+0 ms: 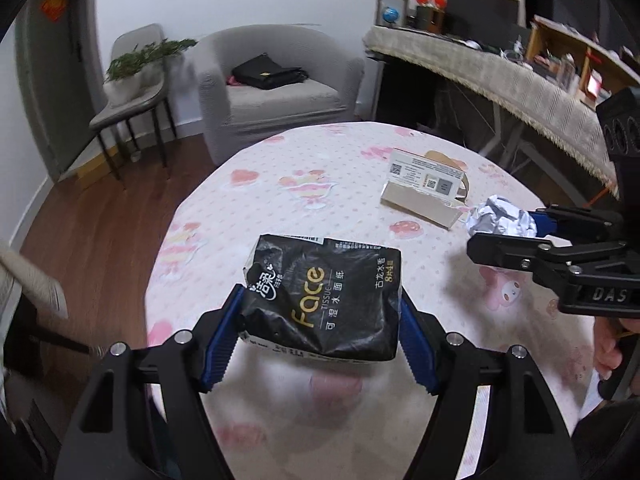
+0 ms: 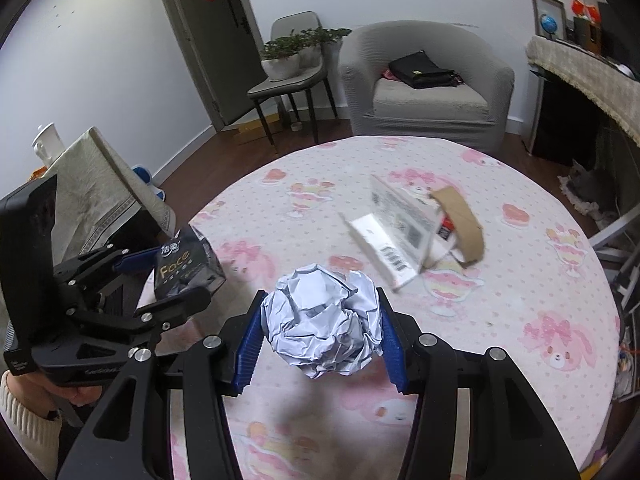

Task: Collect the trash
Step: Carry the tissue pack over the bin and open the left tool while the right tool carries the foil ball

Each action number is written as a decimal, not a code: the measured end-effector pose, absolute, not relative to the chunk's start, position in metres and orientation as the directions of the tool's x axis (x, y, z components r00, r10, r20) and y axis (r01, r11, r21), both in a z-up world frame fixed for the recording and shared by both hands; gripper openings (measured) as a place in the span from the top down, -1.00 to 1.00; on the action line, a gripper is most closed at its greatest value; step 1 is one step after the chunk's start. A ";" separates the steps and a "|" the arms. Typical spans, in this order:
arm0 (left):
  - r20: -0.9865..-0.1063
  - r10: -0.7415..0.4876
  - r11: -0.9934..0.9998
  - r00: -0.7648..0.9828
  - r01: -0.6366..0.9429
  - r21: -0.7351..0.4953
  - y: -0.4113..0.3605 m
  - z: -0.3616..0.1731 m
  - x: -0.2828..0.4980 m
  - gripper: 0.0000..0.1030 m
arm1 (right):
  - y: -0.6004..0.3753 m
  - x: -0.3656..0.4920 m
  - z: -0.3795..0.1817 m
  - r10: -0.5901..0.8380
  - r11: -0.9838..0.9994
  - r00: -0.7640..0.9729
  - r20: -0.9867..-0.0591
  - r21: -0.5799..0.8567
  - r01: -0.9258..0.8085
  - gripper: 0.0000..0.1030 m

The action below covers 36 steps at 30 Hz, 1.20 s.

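Observation:
My left gripper (image 1: 320, 320) is shut on a black "Face" tissue pack (image 1: 326, 300) and holds it above the round table's pink cloth (image 1: 320, 184). The pack also shows in the right wrist view (image 2: 184, 268), with the left gripper (image 2: 172, 280) at the left. My right gripper (image 2: 320, 328) is shut on a crumpled white paper ball (image 2: 322, 320), held above the table. In the left wrist view the ball (image 1: 500, 220) sits between the right gripper's fingers (image 1: 520, 236) at the right. A torn white cardboard box (image 2: 396, 236) with a brown flap lies on the table beyond; it also shows in the left wrist view (image 1: 424, 192).
A grey armchair (image 2: 424, 88) with a black bag stands behind the table. A grey chair with potted plants (image 2: 292, 60) is by the door. A cloth-covered desk (image 1: 500, 76) runs along the right. A folded cloth-covered stand (image 2: 96, 184) is at the table's left edge.

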State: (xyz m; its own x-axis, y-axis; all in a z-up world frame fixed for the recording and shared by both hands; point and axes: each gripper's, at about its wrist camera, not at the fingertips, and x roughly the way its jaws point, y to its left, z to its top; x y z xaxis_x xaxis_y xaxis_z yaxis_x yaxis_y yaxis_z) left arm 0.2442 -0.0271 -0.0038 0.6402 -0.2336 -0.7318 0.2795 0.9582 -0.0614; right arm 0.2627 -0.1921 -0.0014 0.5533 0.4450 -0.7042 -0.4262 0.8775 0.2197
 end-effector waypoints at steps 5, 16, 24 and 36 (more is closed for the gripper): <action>-0.731 -0.226 0.967 0.644 0.237 -0.090 -0.012 -0.004 0.226 -0.44 | -0.171 0.258 -0.001 0.446 0.868 0.545 -0.710 0.195 -0.456 -0.02; -0.703 -0.133 0.991 0.698 0.086 -0.103 0.031 0.002 0.189 -0.44 | -0.115 0.244 0.003 0.477 0.828 0.513 -0.714 0.168 -0.535 -0.02; -0.703 -0.027 0.990 0.711 -0.077 -0.116 0.081 0.000 0.169 -0.44 | -0.075 0.237 0.004 0.495 0.802 0.493 -0.716 0.158 -0.576 -0.02; -0.736 0.074 0.971 0.673 -0.218 -0.102 0.147 -0.023 0.151 -0.44 | -0.012 0.220 0.008 0.534 0.746 0.453 -0.714 0.146 -0.650 -0.02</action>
